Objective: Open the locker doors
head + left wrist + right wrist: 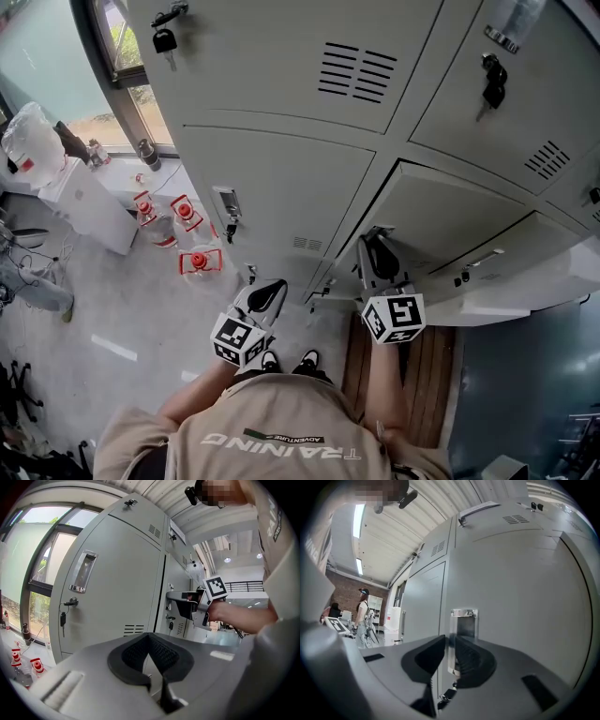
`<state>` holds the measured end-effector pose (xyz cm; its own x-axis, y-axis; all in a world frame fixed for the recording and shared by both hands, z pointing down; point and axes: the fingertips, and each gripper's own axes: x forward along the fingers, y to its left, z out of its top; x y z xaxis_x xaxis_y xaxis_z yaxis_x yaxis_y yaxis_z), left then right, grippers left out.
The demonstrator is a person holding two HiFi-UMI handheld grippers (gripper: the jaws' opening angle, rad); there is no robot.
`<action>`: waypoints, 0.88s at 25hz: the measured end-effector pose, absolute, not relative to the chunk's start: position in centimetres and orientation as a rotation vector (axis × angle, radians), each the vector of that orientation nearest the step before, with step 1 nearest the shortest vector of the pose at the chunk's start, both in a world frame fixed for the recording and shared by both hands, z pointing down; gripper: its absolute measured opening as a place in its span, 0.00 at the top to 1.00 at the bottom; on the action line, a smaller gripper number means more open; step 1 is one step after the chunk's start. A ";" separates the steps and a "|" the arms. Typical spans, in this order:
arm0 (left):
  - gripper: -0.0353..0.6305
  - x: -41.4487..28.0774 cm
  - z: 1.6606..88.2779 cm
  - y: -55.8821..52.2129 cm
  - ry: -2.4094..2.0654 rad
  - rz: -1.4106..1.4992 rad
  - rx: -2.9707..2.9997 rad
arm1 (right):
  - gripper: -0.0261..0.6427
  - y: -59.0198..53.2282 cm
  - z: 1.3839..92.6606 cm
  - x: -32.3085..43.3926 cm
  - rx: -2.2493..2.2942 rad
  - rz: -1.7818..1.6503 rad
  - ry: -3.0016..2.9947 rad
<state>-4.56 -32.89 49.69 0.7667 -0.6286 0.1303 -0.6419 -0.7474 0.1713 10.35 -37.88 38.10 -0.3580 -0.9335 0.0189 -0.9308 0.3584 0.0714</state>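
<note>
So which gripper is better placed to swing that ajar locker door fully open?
Right. The right gripper has its jaws closed on the edge of the ajar locker door, beside its recessed handle. The left gripper is shut on nothing and held away from it.

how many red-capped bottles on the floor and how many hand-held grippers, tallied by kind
red-capped bottles: 3
hand-held grippers, left and right, the right one on a locker door handle: 2
total: 5
</note>
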 end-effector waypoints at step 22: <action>0.94 9.5 48.7 -23.8 -0.535 0.133 2.935 | 0.87 -16.3 38.3 19.4 1.804 -0.110 -2.502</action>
<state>9.51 -23.81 48.75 0.9323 -0.3430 0.1147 -0.3567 -0.9243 0.1357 19.42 -16.31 38.34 -0.3156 -0.9489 0.0031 -0.9450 0.3145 0.0898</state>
